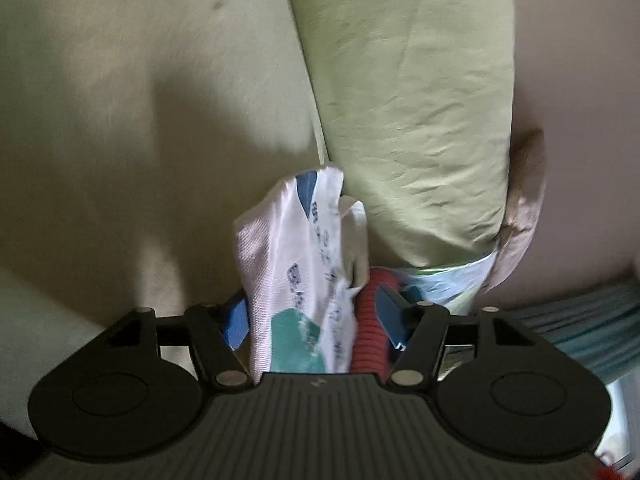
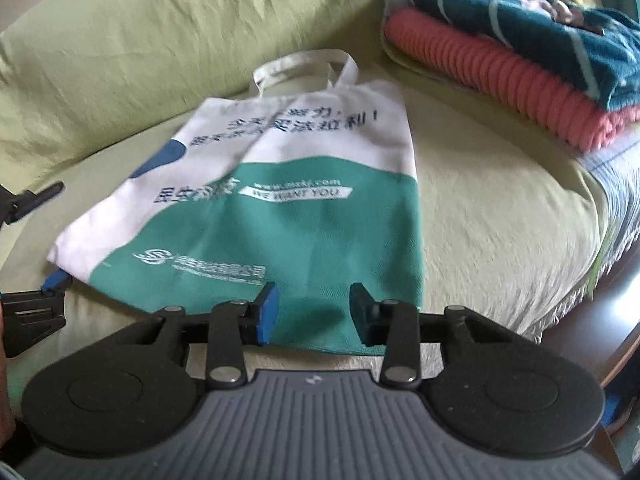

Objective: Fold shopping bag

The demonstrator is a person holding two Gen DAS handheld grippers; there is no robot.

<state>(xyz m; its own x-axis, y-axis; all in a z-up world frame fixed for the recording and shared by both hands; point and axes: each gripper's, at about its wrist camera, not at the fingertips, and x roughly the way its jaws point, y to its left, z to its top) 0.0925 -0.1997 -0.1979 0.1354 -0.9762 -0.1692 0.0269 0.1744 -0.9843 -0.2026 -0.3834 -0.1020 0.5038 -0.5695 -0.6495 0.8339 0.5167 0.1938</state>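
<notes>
Apart on both sides, clamped on nothing. On the right gripper (image 2: 314,308), a wide gap between the blue pads, hovering right over the green bottom hem of the bag (image 2: 280,200), no cloth pinched, contact with the hem impossible to tell. On the left gripper (image 1: 314,320), spread just as wide, with the bag's white lower corner (image 1: 296,272) sitting between the pads; close against the left pad, clear of the right one, where a strip of red shows through the gap. Spread flat at full length, printed side up, on the pale green bedcover (image 2: 480,220), handles (image 2: 304,64) at the far end against a green pillow (image 2: 140,40), bottom hem nearest the right camera. No crease or doubled layer anywhere in view. Judging from that: seemingly at the taking-hold stage, at the bottom hem and its left corner. Calls for closing on the cloth at both spots, level with each other, pinching both layers together and none of the bedcover beneath. Further out, to the right of the bag and well apart from it, a folded red knit (image 2: 500,80) under a teal striped towel (image 2: 540,28).
</notes>
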